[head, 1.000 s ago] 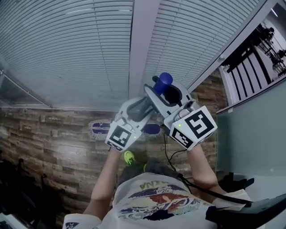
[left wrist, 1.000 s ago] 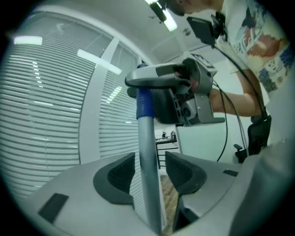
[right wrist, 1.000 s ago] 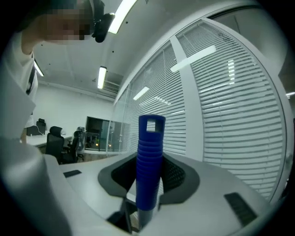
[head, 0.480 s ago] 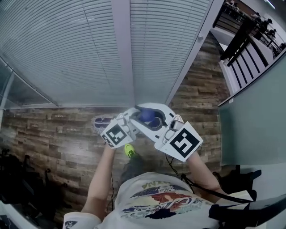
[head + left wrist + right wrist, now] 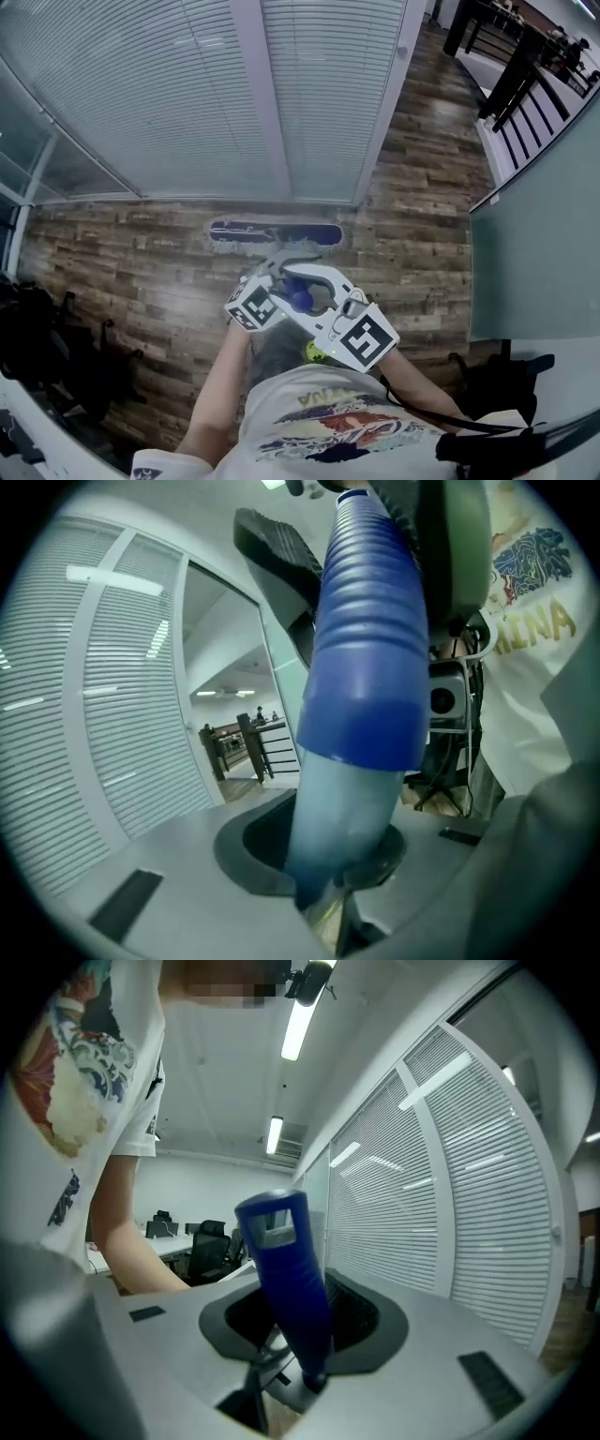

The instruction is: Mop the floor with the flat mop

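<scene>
The flat mop head (image 5: 275, 232), blue with a pale fringe, lies on the wood floor just in front of the blinds. Its handle runs back to me and ends in a dark blue grip (image 5: 300, 298). My left gripper (image 5: 270, 274) is shut round the pale blue pole (image 5: 342, 808) just below the ribbed blue sleeve (image 5: 370, 649); its jaws have just been opening a little, with the pole still between them. My right gripper (image 5: 317, 298) is shut on the dark blue handle end (image 5: 281, 1269) with its hanging hole. Both grippers (image 5: 323, 860) (image 5: 300, 1340) sit close to my chest.
A wall of white blinds (image 5: 169, 103) with a white post (image 5: 258, 103) runs along the top. A frosted partition (image 5: 534, 244) stands at the right, a dark railing (image 5: 511, 66) beyond it. Black chairs (image 5: 37, 347) crowd the left. A green shoe (image 5: 314, 352) shows below the grippers.
Both grippers have come back toward my body and lower in the head view. The mop head, earlier partly hidden behind them, now lies fully in sight by the blinds.
</scene>
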Demonstrator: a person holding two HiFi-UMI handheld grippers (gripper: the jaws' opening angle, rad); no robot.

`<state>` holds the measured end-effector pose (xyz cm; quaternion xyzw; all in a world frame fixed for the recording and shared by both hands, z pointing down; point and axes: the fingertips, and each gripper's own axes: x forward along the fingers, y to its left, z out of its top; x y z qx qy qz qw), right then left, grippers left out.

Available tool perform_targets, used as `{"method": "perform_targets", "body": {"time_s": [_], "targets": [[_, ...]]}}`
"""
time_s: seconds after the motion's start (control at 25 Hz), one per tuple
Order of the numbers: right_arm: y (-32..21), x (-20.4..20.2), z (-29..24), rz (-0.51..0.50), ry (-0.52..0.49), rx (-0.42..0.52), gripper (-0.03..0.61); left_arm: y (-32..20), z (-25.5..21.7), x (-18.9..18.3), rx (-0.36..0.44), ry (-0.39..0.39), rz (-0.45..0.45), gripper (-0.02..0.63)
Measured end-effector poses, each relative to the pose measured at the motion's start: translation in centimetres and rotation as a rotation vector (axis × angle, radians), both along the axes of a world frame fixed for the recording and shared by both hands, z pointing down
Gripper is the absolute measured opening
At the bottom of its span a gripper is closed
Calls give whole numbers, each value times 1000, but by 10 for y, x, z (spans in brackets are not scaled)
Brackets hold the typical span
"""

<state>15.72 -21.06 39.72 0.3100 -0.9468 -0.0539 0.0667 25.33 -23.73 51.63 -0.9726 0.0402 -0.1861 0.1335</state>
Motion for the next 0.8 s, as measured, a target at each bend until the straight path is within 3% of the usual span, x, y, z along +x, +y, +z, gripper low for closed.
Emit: {"method": "perform_targets", "body": {"time_s": [0.4,0.68,0.8], "targets": [[90,-15,16,-133,-21,-45,152,77,14,-15,-28,-11,-92,67],[194,-49,46,-167,71,-61,152,172,38,-47,-25,-1,-144,86],[248,-71,51,-171,67,-60,155,222,41,-68,-23,32,-186,89]]}}
